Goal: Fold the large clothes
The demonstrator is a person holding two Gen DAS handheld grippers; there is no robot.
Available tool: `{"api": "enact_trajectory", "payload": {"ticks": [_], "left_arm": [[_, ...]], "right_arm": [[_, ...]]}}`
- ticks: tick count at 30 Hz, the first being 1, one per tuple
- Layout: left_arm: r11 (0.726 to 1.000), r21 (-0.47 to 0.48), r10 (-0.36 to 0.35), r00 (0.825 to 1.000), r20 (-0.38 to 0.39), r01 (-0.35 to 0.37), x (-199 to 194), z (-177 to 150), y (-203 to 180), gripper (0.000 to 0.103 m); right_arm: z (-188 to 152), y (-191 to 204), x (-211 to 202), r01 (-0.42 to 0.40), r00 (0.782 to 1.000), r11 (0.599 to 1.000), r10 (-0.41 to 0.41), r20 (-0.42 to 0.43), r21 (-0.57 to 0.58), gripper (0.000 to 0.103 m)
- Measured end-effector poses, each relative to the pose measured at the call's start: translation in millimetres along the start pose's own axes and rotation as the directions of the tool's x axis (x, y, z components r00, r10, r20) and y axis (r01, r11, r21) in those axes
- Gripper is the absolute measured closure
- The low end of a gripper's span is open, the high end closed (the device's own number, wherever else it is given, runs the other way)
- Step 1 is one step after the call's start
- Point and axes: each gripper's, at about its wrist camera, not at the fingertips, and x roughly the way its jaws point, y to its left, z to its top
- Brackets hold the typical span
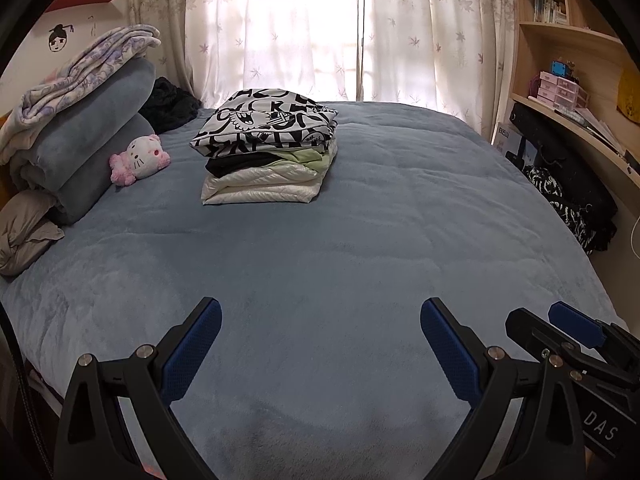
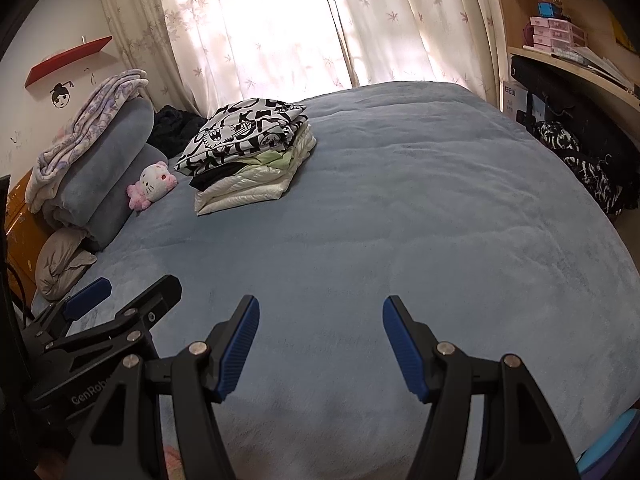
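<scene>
Black-and-white printed fabric tops the stack of folded clothes [image 1: 266, 146], with black, pale green and quilted white layers under it, all resting on the blue-grey bedspread [image 1: 360, 240] toward the far side of the bed. From the left gripper [image 1: 320, 344] the stack lies at about eleven o'clock, well apart; from the right gripper [image 2: 318, 344] it sits nearer ten o'clock, farther to the side, so the left hand looks the nearer of the two. The stack's long axis runs roughly across the bed, from nine to three o'clock in the left wrist view. Both grippers hover side by side over the near bedspread, each with its jaws apart and nothing between the blue pads. No unfolded garment lies on the bed; a dark patterned heap [image 1: 560, 204] at two o'clock, off the bed's edge below the desk, may be the next piece, though that is a guess. A pink plush toy [image 1: 138, 160] and rolled blankets [image 1: 80, 140] crowd the ten o'clock side, while the spread from twelve to three o'clock offers wide room for laying cloth out.
</scene>
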Motion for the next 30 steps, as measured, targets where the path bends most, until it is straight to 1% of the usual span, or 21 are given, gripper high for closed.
{"api": "enact_trajectory", "payload": {"ticks": [30], "left_arm": [[1.000, -0.006, -0.003, 0.999, -0.033, 0.002, 7.4, -8.0, -3.5, 0.005]], "right_arm": [[-7.8, -0.3, 8.4, 0.015, 1.000, 1.000, -0.015, -0.011, 0.008, 0.039]]}}
